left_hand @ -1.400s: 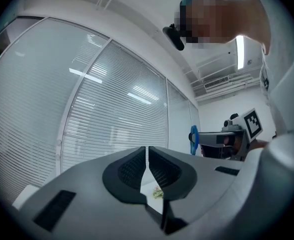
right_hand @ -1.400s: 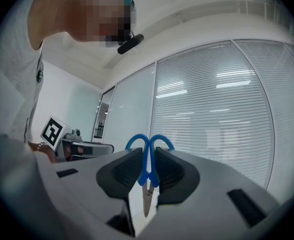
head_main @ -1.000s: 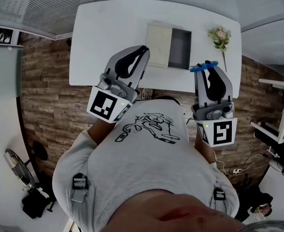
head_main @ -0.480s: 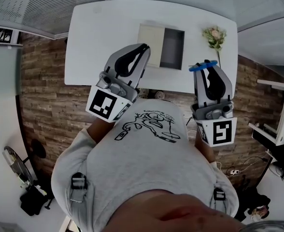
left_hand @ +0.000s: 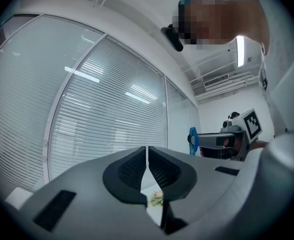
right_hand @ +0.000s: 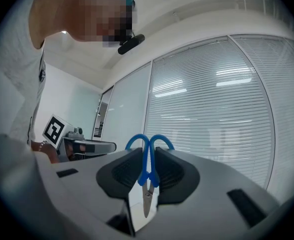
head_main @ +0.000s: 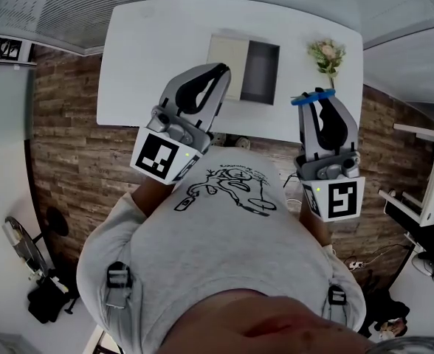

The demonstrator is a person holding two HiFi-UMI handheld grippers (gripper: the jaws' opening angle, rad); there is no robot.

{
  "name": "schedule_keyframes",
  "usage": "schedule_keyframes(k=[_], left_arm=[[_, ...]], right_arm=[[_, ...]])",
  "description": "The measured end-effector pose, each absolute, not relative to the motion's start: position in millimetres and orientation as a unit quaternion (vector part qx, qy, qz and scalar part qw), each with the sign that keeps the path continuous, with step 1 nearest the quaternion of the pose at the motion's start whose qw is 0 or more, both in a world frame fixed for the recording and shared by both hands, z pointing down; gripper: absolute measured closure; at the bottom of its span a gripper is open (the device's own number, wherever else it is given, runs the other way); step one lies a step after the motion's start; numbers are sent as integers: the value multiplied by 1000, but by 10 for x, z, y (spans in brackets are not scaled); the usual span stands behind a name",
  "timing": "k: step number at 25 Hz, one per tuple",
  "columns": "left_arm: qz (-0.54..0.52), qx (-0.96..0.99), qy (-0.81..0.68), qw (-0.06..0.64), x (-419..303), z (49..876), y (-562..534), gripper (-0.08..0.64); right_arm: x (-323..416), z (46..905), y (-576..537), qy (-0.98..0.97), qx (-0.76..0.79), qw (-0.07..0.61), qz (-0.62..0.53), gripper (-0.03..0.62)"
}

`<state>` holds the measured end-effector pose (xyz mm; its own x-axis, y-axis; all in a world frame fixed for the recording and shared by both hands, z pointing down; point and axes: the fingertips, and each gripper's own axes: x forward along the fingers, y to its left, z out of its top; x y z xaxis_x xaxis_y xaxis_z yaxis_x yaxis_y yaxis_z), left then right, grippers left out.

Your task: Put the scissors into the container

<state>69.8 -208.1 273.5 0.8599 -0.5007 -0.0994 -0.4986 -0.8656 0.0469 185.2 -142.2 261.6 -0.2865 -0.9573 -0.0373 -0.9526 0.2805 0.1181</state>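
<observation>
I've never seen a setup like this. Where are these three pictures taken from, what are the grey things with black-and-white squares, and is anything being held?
There is no robot here. A person in a grey T-shirt holds a grey two-jaw gripper in each hand, and the squared cubes are part of those grippers. The head view comes from a camera on the person's head, looking down at a white table. On the table stand a shallow rectangular container, half beige and half open with a grey inside, and a small sprig of pale flowers. The two gripper views come from cameras riding on each gripper, looking along its jaws. The left gripper has its jaws together with nothing between them. The right gripper is clamped on blue-handled scissors. Their loops stick out past the jaw tips and the blades point back toward the camera.
</observation>
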Motion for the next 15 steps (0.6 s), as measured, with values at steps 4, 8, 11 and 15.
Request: schedule_keyframes(k=[4,8,11,15], left_arm=[[-46,964,-261,14,679,2746,-2087,531],[-51,963,-263,9,667,2724,-2084,532],[-48,963,-265,12,656,2732,-2080,532],[-49,962,-268,10,639,2733,-2079,534]], right_arm=[[1843,2702,-1487,-802,595,28,-52,508],[1849,2818,-1546,-803,594,33,-41,508],[1860,2906,-1602,-804,593,37,-33,508],[1889,3027,-1667,-804,593,45,-22,508]])
